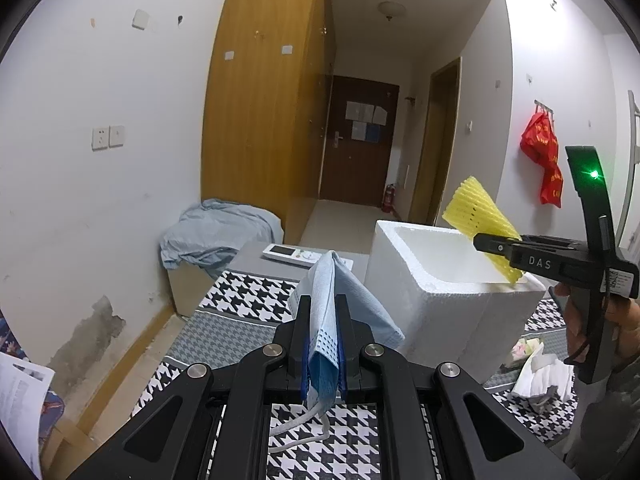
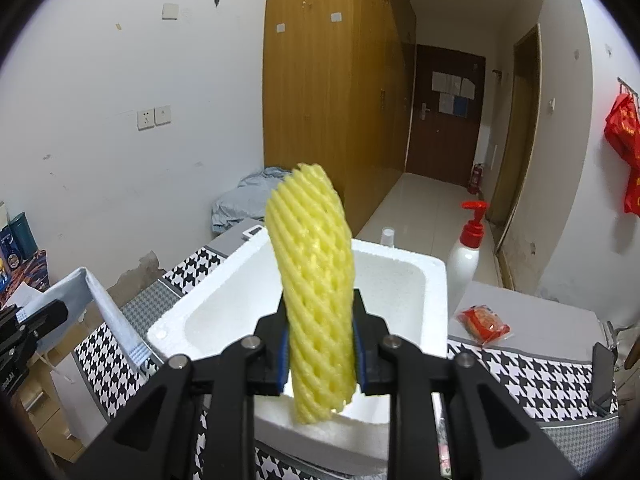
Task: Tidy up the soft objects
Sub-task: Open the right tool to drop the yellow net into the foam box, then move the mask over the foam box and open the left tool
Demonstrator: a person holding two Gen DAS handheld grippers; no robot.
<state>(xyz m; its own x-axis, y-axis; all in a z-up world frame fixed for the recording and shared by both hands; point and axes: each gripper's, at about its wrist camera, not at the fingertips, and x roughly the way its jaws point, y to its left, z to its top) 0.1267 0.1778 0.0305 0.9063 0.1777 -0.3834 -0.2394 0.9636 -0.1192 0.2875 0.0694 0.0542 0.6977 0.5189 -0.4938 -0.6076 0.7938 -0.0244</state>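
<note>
1. The left gripper (image 1: 323, 340) is clamped on a light blue face mask (image 1: 332, 308). The mask's long axis runs along the fingers: its folded body rises up and away past the fingertips, and its white ear loop (image 1: 298, 426) dangles below, behind the jaws.
2. In the right wrist view the mask (image 2: 106, 304) shows at the far left, held off to the left of the foam box, with one pleated edge hanging down.
3. Ahead of the left gripper and to its right stands a white foam box (image 1: 440, 292), open at the top, on a black-and-white houndstooth cover (image 1: 248, 292).
4. The right gripper (image 2: 320, 344) is closed on a yellow foam net sleeve (image 2: 314, 280). The sleeve stands nearly upright between the fingers, its long axis vertical with a slight lean to the left at the top, and both ends stick out beyond the pads.
5. The sleeve is held over the near rim of the foam box (image 2: 434, 276), above the opening.
6. Right of the right gripper, past the box, stand a white pump bottle with a red top (image 2: 468, 256) and a red snack packet (image 2: 484, 322) on a grey surface.
7. Around the room: white walls, a tall wooden wardrobe (image 2: 332, 92), a dark door (image 2: 444, 116) at the end of a corridor, and red bags (image 1: 542, 156) hanging on the right wall.
</note>
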